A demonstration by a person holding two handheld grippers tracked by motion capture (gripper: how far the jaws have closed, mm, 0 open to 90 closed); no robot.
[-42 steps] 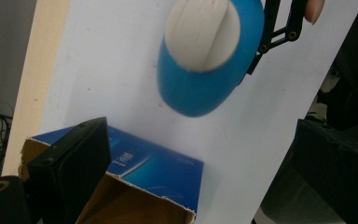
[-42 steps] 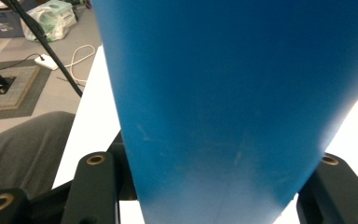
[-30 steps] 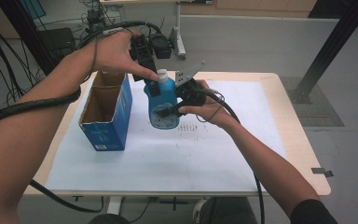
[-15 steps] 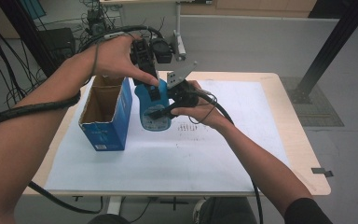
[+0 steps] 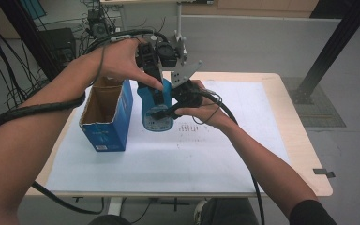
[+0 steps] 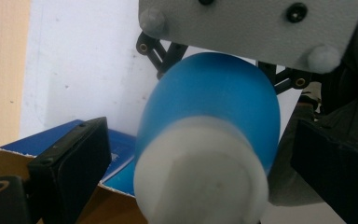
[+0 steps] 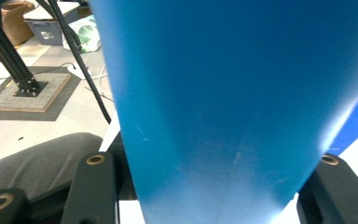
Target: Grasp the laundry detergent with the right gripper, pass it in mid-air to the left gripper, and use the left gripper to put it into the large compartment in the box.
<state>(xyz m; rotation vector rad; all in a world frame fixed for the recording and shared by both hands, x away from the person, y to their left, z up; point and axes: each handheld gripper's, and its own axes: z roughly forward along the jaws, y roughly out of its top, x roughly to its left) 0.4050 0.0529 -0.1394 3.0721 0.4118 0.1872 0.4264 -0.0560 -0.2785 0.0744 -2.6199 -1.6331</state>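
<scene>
Both grippers meet at the bottle (image 5: 155, 110): my right gripper (image 5: 165, 111) pinches its body, my left gripper (image 5: 153, 83) stands spread around its cap (image 6: 200, 172), box (image 5: 107, 117) just beside.

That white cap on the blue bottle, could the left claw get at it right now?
Probably yes: the left claw sits at the bottle top, the white cap between its open jaws, nothing between. The right claw grips the body lower down.

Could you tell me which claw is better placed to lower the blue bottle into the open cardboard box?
Probably right: the right claw grips the blue plastic bottle beside the blue open-topped cardboard box.
</scene>
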